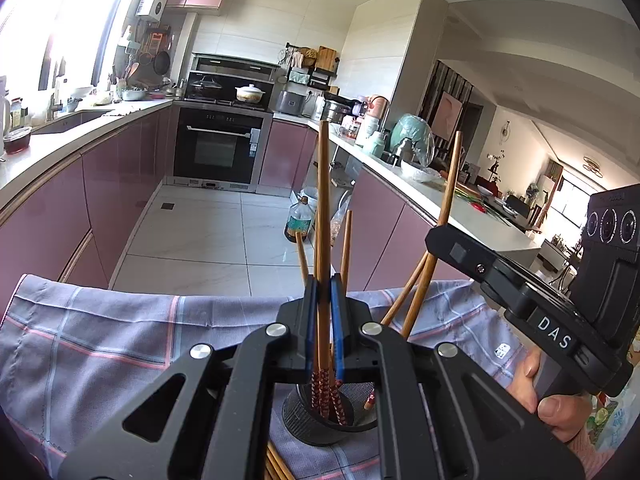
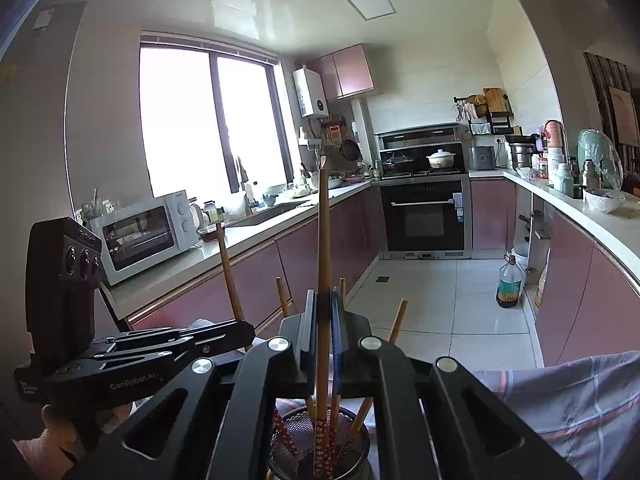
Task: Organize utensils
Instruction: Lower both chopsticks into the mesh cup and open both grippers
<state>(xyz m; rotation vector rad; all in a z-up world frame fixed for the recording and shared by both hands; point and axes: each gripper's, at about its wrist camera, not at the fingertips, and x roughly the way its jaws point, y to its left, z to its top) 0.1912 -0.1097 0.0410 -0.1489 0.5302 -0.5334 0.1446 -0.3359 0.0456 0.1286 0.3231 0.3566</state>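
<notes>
Both tongs are closed, each on one chopstick. Between the blue pads of the left gripper (image 1: 323, 320) a wooden chopstick (image 1: 323, 208) is clamped upright, its patterned red end reaching down into the black mesh holder (image 1: 308, 420). By the right gripper (image 2: 323, 332) a second chopstick (image 2: 323, 240) is held in the same way, upright, with its patterned end inside the same holder. Several other chopsticks (image 1: 346, 244) are seen standing in the holder, leaning at different angles. The holder is placed on a checked grey cloth (image 1: 100, 340). More chopsticks (image 1: 276, 466) are lying on the cloth just beside the holder. A hand (image 1: 548, 396) is seen around the handle of the right gripper.
</notes>
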